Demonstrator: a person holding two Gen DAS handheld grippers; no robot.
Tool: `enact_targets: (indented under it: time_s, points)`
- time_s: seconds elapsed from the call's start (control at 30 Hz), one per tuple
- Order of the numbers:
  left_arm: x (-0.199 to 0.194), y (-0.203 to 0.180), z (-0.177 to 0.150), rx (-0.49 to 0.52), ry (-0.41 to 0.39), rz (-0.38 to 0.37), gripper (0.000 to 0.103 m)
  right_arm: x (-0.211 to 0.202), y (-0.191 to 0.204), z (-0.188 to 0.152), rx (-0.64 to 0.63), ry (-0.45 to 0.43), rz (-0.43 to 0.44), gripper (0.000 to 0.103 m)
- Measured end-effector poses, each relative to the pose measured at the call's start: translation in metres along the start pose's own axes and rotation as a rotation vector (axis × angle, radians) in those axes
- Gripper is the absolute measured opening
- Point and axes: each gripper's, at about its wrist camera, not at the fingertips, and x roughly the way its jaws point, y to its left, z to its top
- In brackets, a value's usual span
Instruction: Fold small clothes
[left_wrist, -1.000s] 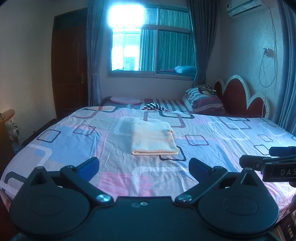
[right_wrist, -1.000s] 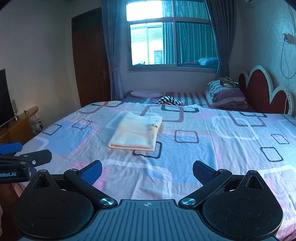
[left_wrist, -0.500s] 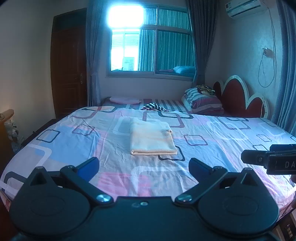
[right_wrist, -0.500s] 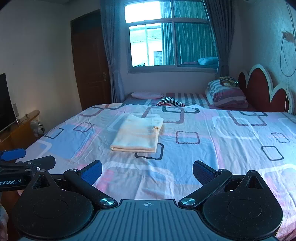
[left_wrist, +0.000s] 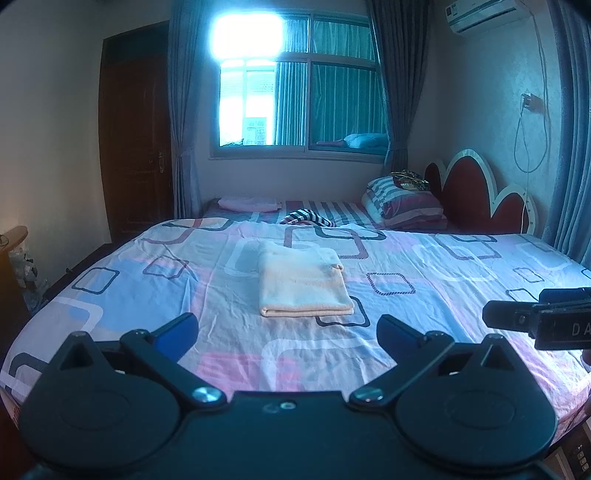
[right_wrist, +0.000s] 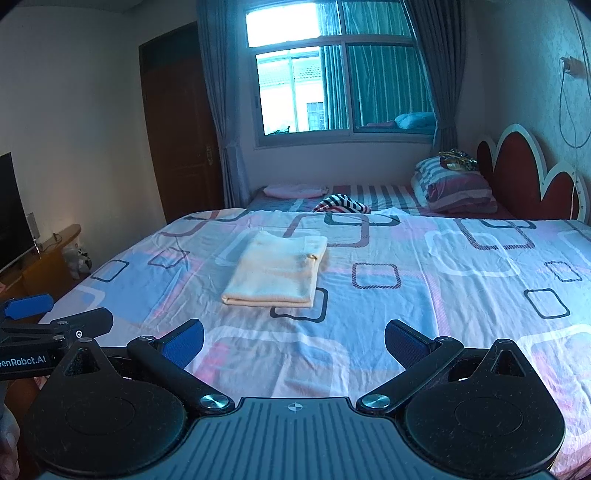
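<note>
A pale peach garment (left_wrist: 301, 282) lies folded into a neat rectangle on the patterned bed sheet (left_wrist: 424, 258), a little left of the bed's middle; it also shows in the right wrist view (right_wrist: 279, 273). My left gripper (left_wrist: 288, 332) is open and empty, held near the bed's front edge, well short of the garment. My right gripper (right_wrist: 294, 341) is open and empty too, held beside the left one. Each gripper shows at the edge of the other's view.
A striped cloth (left_wrist: 308, 218) and a pink cloth (left_wrist: 249, 203) lie at the far side of the bed. Striped pillows (left_wrist: 404, 203) rest by the red headboard (left_wrist: 480, 192). A wooden TV stand (right_wrist: 40, 258) is at the left.
Both grippers have drawn back slightly from the bed and stayed open. The folded garment has not moved.
</note>
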Motion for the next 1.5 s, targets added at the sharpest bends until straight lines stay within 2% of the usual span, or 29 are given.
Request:
enact_targets:
  time_s: [1.5]
  points:
    - [0.0014, 0.0042, 0.0015, 0.001, -0.001, 0.0, 0.102, -0.0012, -0.0031, -0.0002, -0.013, 0.001, 0.01, 0.103]
